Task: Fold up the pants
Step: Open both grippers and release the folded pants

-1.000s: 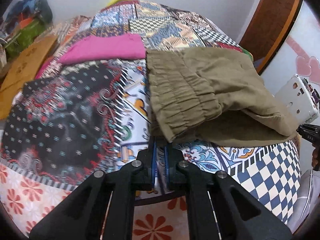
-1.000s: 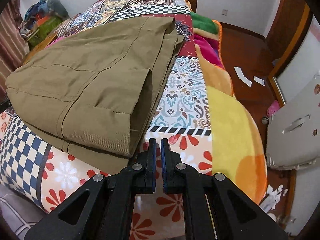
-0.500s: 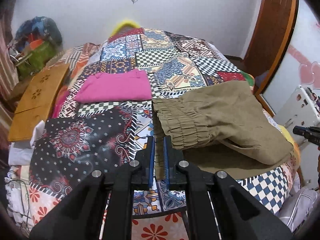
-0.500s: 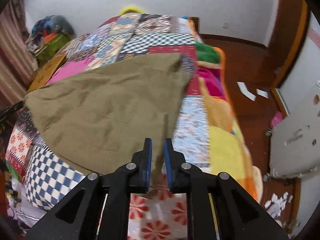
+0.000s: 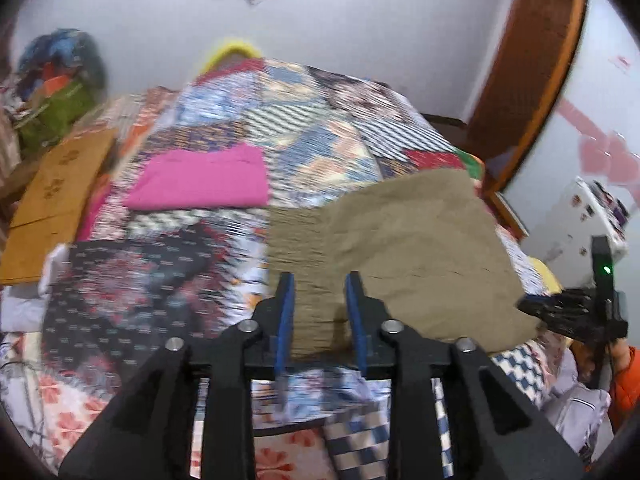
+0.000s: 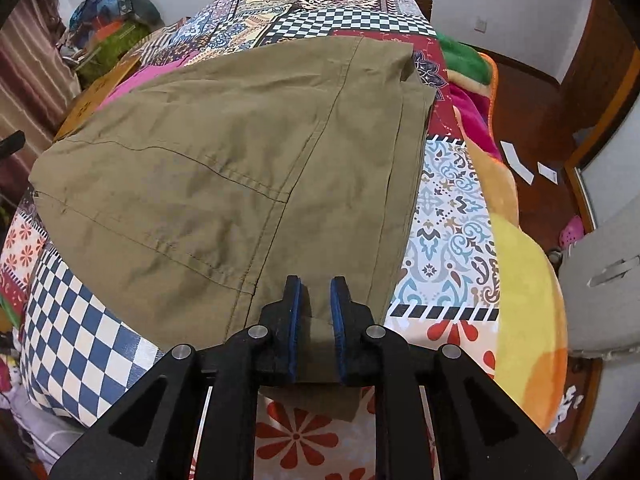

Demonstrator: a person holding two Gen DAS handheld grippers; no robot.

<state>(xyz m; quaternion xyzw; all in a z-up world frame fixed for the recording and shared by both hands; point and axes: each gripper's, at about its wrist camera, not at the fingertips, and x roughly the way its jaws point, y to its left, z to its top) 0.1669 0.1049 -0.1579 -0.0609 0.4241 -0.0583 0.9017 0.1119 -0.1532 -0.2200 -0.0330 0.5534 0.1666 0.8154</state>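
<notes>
Now, change: both tongs, closed a second ago, stand parted.
Left gripper (image 5: 320, 312): jaws apart over the waistband.
Right gripper (image 6: 316, 312): jaws apart, straddling the hem.
Pants (image 6: 240, 168): folded on the quilt (image 6: 448, 208), 12 o'clock of both grippers.
Meaning: fold likely released.

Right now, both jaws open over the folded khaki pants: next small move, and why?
Probably draw both back. The left hand-held gripper and right hand-held gripper stand open, pinching nothing, and the khaki pants lie folded flat on the patchwork quilt.
</notes>
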